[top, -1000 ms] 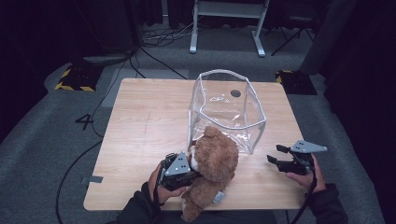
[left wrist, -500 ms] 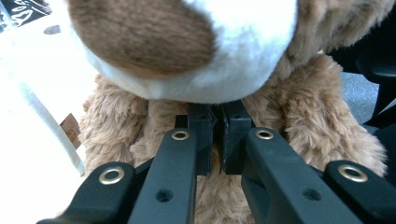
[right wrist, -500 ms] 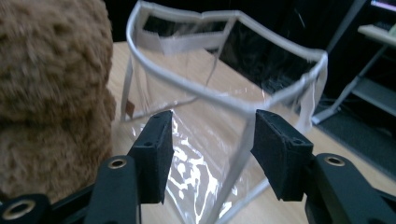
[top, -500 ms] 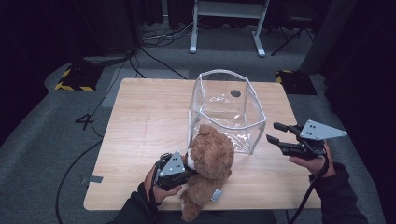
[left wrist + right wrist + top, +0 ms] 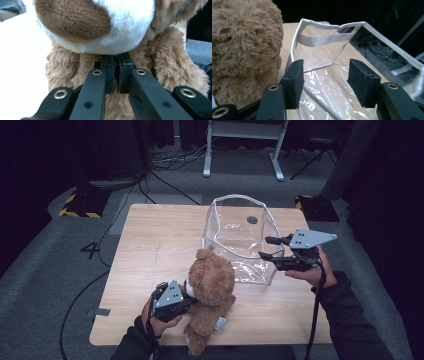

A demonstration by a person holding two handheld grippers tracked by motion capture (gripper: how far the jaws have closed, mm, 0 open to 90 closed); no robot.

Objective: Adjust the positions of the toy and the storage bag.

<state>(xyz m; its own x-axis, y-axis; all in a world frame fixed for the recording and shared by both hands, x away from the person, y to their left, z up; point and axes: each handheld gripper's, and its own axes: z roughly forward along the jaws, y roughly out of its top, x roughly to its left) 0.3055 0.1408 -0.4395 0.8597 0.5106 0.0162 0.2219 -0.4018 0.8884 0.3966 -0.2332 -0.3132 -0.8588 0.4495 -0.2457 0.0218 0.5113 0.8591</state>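
From up high I see my left tool (image 5: 186,296) low on the wooden surface (image 5: 150,245), pressed into the side of the brown teddy bear (image 5: 212,290). The bear sits near the front edge of the surface, with its back right against the clear plastic bag (image 5: 240,237) behind it. A small tag (image 5: 220,322) pokes out beside its leg. My right tool (image 5: 267,247) is up in the air at the bag's right side, with its tips close to the bag's white rim, and I can see a gap between its two jaws. A person's hand (image 5: 310,270) in a dark sleeve holds it. In the left gripper view, my left tool (image 5: 116,72) is squeezed nearly all the way closed, and it pinches the bear's (image 5: 160,62) fluffy fur just under the white muzzle with the brown nose. The fur bunches up around the black jaws. In the right gripper view, my right tool (image 5: 325,83) has its jaws about half open with nothing held between them. They closed a bit a moment ago. They hover just over the bag (image 5: 332,75), looking in past its white rim and the white strap across the top. The bear (image 5: 244,50) fills the left side, touching the bag's edge.
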